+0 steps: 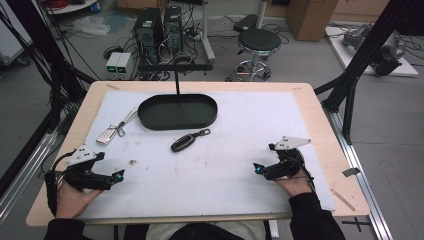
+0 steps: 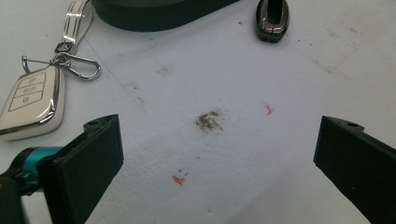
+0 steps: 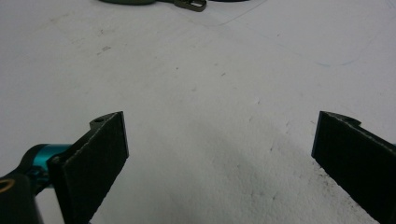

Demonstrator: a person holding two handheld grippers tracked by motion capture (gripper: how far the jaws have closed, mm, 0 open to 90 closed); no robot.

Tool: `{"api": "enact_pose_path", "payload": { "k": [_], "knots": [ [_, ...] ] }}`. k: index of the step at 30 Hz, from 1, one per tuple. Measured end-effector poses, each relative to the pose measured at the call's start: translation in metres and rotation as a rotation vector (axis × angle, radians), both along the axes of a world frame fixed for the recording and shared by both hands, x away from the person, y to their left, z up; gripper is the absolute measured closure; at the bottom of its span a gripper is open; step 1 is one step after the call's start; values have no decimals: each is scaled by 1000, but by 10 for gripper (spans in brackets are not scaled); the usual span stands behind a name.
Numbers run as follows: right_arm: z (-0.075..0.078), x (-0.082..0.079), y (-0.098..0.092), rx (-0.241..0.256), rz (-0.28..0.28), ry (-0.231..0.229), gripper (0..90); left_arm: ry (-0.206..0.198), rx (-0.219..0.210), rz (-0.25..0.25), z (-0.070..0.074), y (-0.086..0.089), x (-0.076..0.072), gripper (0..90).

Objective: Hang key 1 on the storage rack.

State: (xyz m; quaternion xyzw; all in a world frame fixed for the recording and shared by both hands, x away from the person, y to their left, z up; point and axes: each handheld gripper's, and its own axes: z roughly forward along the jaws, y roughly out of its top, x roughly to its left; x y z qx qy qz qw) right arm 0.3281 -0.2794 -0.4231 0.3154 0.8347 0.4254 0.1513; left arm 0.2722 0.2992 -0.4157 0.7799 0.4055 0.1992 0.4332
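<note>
— Where did you have the grippers?

— Your left gripper (image 1: pixel 119 176) sat near the table's (image 1: pixel 310 100) front left corner, your right gripper (image 1: pixel 257 168) toward the front right. Both had jaws spread wide with bare mat (image 1: pixel 210 165) between them, holding nothing.

— And the keys?

— The white key (image 2: pixel 29 105) lay near the mat's left edge, ahead of your left gripper, its clip ring (image 2: pixel 77 66) attached and its strap (image 2: pixel 77 21) cut off at the top of the left gripper view. The dark key (image 1: pixel 183 142) lay near the mat's middle, just in front of the black tray (image 1: pixel 178 111) toward the far edge. In the right gripper view you saw just its lower edge and metal loop (image 3: pixel 191 4); the rest was cropped.
</note>
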Motion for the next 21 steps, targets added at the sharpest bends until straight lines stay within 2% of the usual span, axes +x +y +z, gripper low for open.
{"api": "enact_pose_path", "payload": {
  "k": [8,12,21],
  "knots": [
    [0,1,0,0,-8,-5,29,-11,3,4,9,2,8,19],
    [1,0,-1,4,-15,-6,30,-44,6,3,21,1,17,19],
    [1,0,-1,3,-22,-6,29,-30,38,-2,23,1,38,19]
  ]
}}
